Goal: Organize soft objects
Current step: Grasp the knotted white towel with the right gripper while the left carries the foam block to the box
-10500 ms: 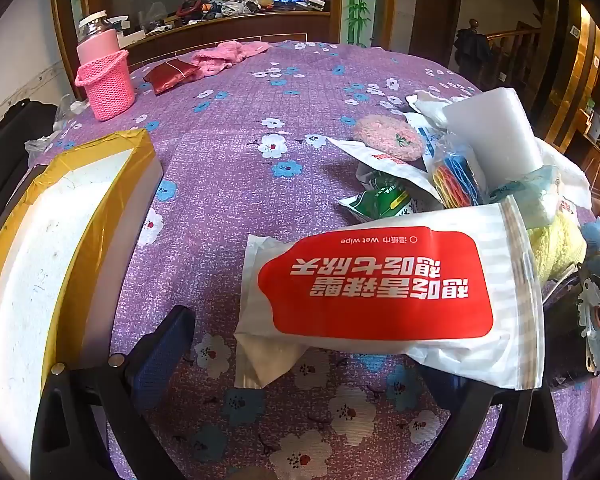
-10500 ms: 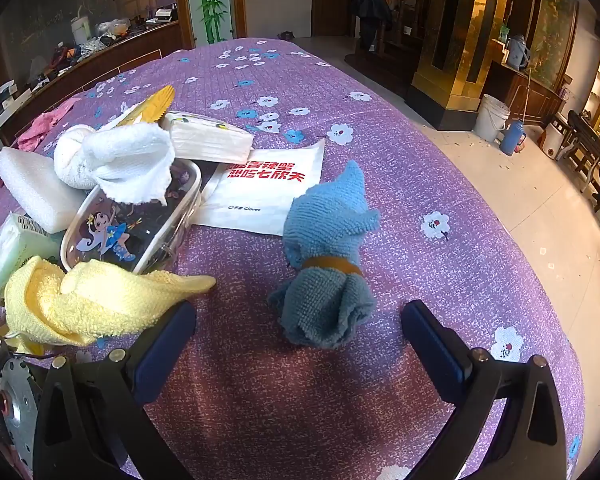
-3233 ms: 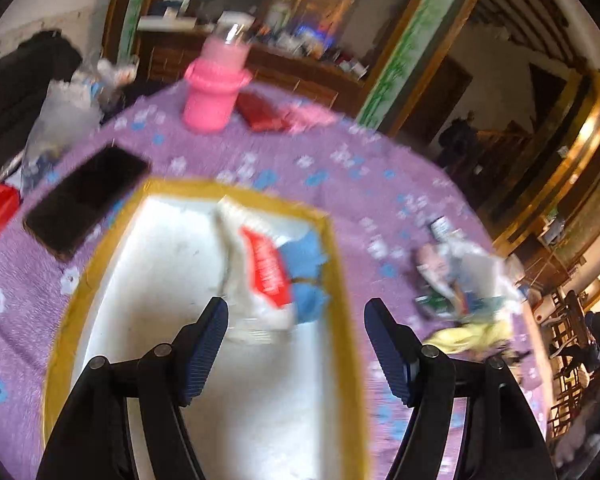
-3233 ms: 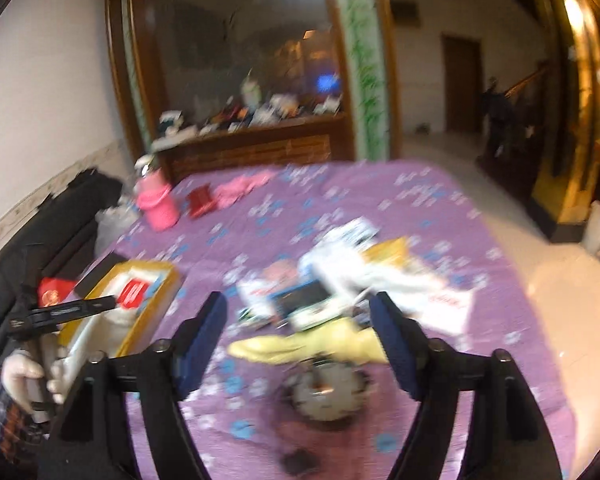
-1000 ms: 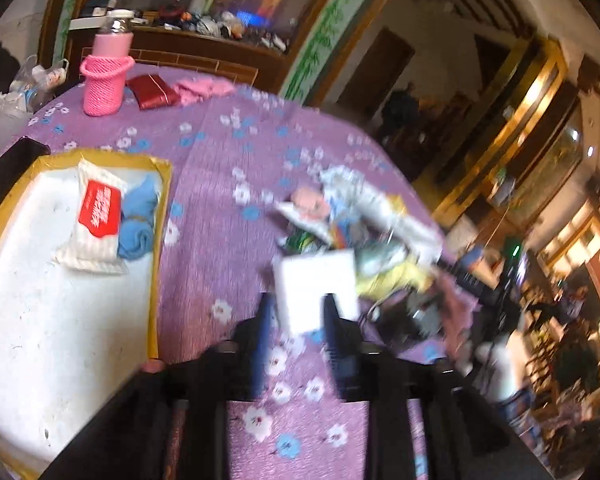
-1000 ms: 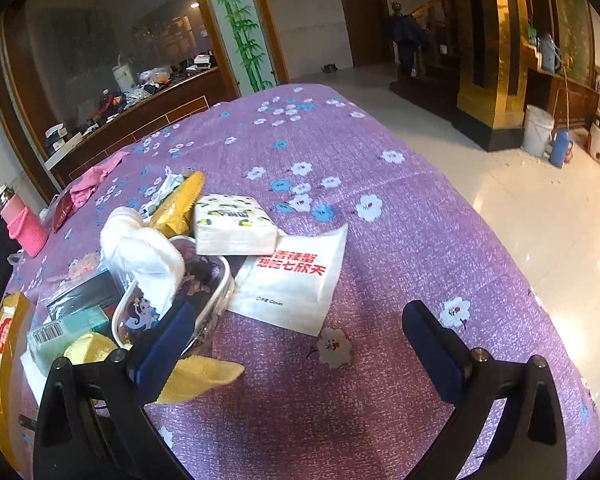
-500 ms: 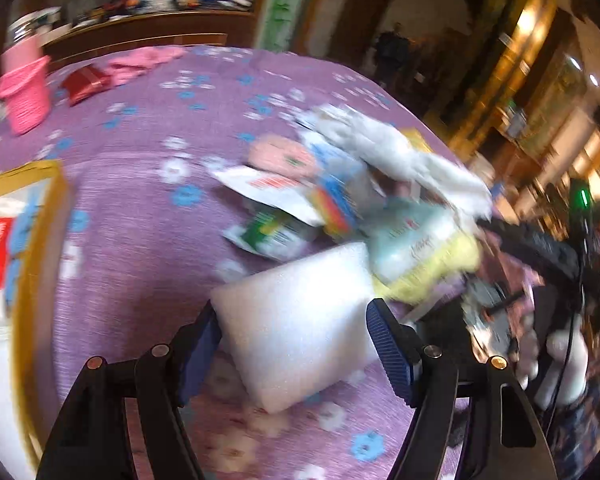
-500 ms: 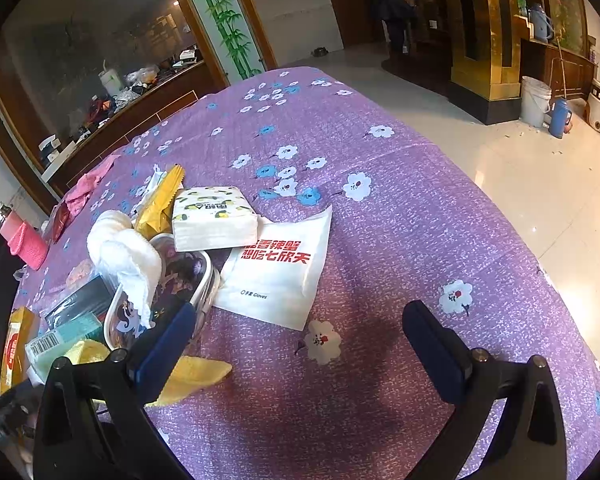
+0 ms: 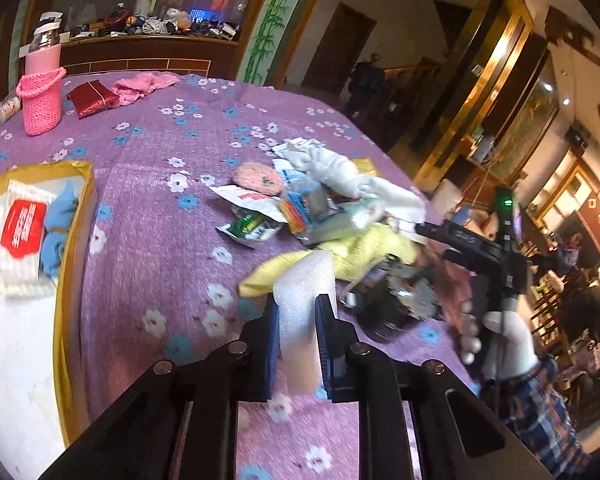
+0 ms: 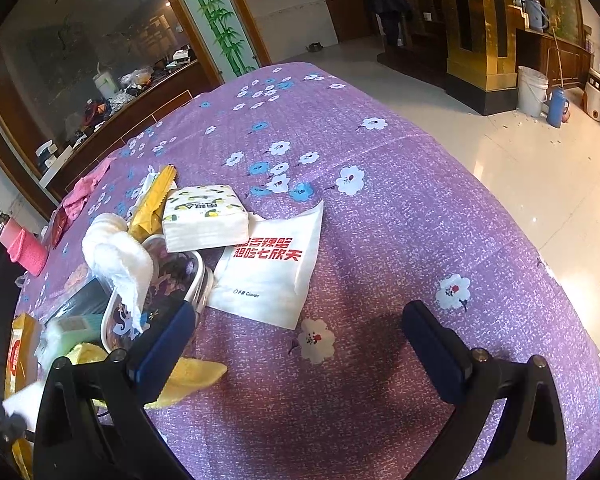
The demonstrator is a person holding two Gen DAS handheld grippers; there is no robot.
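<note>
My left gripper point(image 9: 297, 320) is shut on a white foam block point(image 9: 305, 292) and holds it above the purple tablecloth. The white tray with a gold rim point(image 9: 74, 248) lies at the left, holding a red-and-white wet wipe pack point(image 9: 22, 232) and a blue towel point(image 9: 58, 232). A pile with a yellow cloth point(image 9: 364, 252) and a white cloth point(image 9: 340, 176) lies ahead. My right gripper point(image 10: 300, 344) is open and empty over the cloth, near a glove packet point(image 10: 272, 268), a tissue pack point(image 10: 204, 216) and a yellow cloth point(image 10: 184, 380).
A pink knitted bottle holder point(image 9: 40, 96), a red pouch point(image 9: 90, 98) and a pink cloth point(image 9: 140, 86) stand at the far side. A clear case point(image 10: 160, 292) with a white cloth point(image 10: 118, 260) on it lies left of my right gripper. The table edge drops to the floor on the right.
My left gripper has shut on the white foam block and lifted it. It has turned so the tray shows at the left. My right gripper stays open and has barely moved.
</note>
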